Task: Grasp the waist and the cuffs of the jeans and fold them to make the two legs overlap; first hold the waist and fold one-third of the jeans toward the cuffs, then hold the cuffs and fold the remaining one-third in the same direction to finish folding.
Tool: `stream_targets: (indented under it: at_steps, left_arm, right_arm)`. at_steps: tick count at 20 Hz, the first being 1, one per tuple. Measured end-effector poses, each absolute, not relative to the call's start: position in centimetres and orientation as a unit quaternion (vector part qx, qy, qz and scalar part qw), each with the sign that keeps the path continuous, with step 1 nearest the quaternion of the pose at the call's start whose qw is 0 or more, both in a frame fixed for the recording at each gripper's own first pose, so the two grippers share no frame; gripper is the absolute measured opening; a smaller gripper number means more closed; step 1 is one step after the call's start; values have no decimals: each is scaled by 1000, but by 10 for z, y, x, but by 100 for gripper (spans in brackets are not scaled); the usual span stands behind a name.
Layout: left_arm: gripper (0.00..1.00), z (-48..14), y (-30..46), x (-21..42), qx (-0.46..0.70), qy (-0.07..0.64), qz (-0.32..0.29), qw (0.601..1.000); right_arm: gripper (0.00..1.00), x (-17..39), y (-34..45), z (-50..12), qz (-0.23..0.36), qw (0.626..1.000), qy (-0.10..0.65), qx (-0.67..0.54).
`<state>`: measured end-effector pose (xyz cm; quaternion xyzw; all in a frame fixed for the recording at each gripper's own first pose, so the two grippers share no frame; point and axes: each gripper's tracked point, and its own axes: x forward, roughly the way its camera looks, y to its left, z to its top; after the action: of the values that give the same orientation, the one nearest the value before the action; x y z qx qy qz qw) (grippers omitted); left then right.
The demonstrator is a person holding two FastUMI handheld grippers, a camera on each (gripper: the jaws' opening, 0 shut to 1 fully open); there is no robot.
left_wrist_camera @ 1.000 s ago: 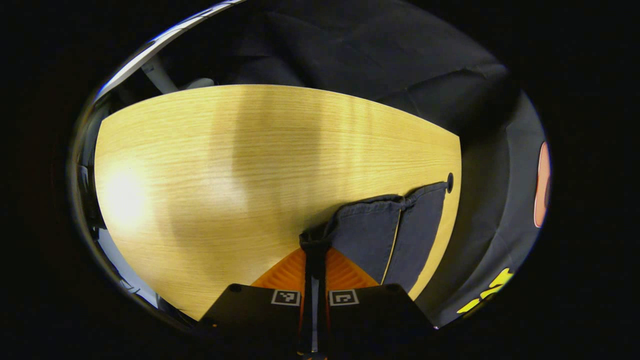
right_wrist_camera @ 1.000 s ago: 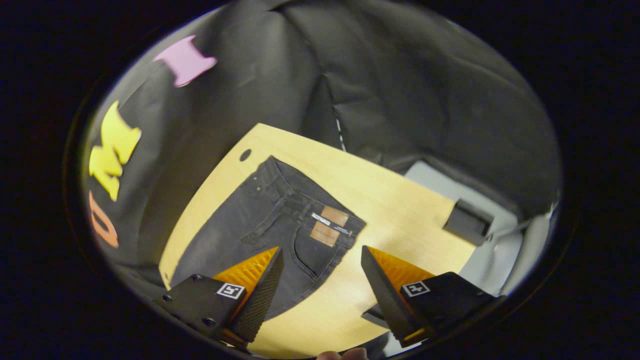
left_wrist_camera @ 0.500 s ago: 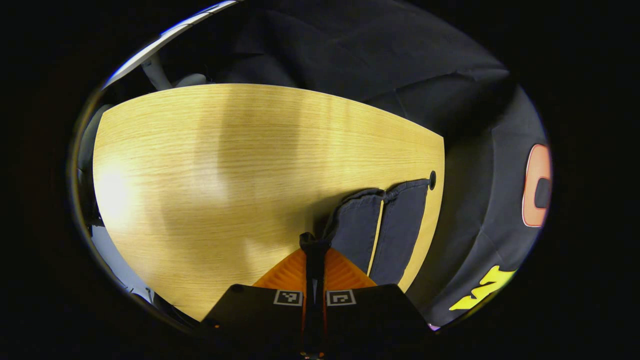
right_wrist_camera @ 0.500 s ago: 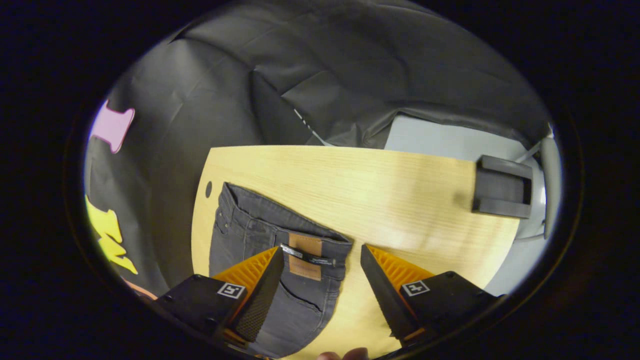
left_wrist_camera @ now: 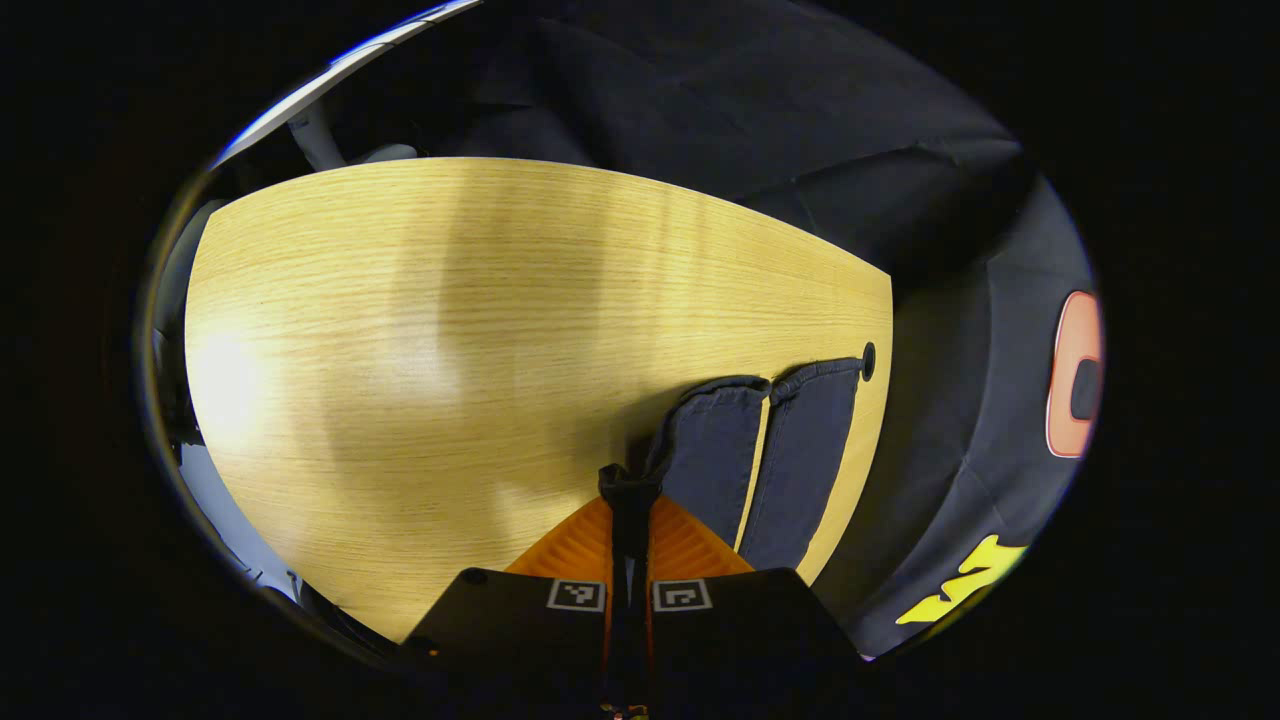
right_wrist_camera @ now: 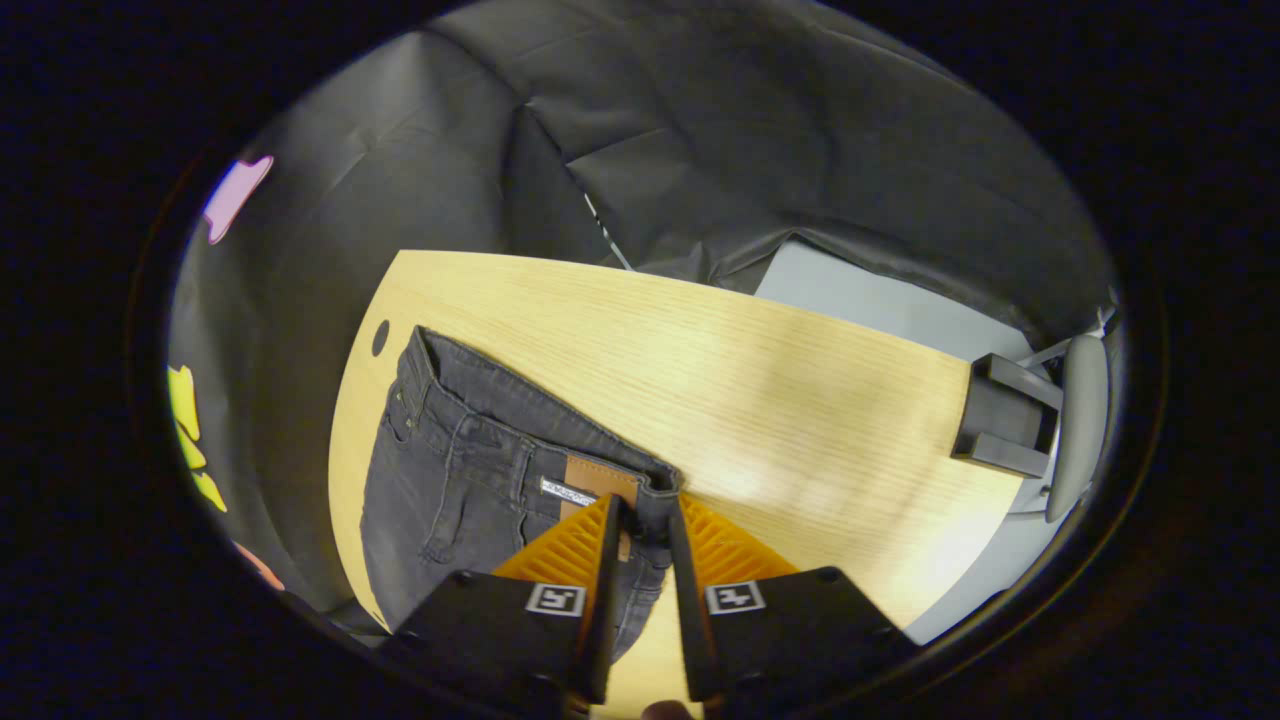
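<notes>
Dark grey jeans (right_wrist_camera: 450, 470) lie flat on the wooden table (right_wrist_camera: 780, 400), waist toward the table's middle, a tan patch (right_wrist_camera: 592, 474) on the waistband. My right gripper (right_wrist_camera: 644, 506) is shut on the waistband's near corner, with denim pinched between both fingers. In the left gripper view the two legs (left_wrist_camera: 760, 450) lie side by side, a thin strip of table between them. My left gripper (left_wrist_camera: 628, 482) is shut on the cuff of the nearer leg, and a bunch of dark cloth sticks up past its fingertips.
A round cable hole (right_wrist_camera: 380, 337) sits by the table's edge next to the waist, also seen beside the far leg (left_wrist_camera: 868, 360). A black box (right_wrist_camera: 1003, 420) and a grey chair part (right_wrist_camera: 1078, 420) stand off the table's right end. Bare table (left_wrist_camera: 400, 300) spreads left of the legs.
My right gripper came down onto the waistband corner and went from open to shut on it. The left gripper kept its hold on the cuff and hardly moved.
</notes>
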<state>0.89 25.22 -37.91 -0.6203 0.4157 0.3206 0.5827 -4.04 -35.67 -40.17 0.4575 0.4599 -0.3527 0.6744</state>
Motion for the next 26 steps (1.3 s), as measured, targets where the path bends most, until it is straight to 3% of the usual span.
stream_targets:
  at_steps: [1, 2, 4, 8, 15, 26]
  left_arm:
    - [4, -379, 252, 8, -621, 415, 321, 582]
    - [4, -378, 253, 7, -622, 415, 321, 582]
    - [4, -376, 252, 8, -619, 418, 316, 585]
    - [4, -363, 248, 10, -619, 416, 303, 594]
    - [4, -333, 244, 19, -671, 371, 313, 561]
    - [4, -309, 250, 14, -725, 328, 410, 445]
  right_arm:
    - [22, -38, -359, -402, -352, 672, 454, 467]
    - [8, -38, -359, -403, -352, 666, 453, 476]
    - [3, -38, -357, -399, -348, 663, 450, 486]
    - [1, -32, -352, -381, -333, 656, 434, 521]
    - [1, -13, -346, -330, -301, 640, 384, 594]
    - [1, 51, -326, -251, -256, 590, 324, 693]
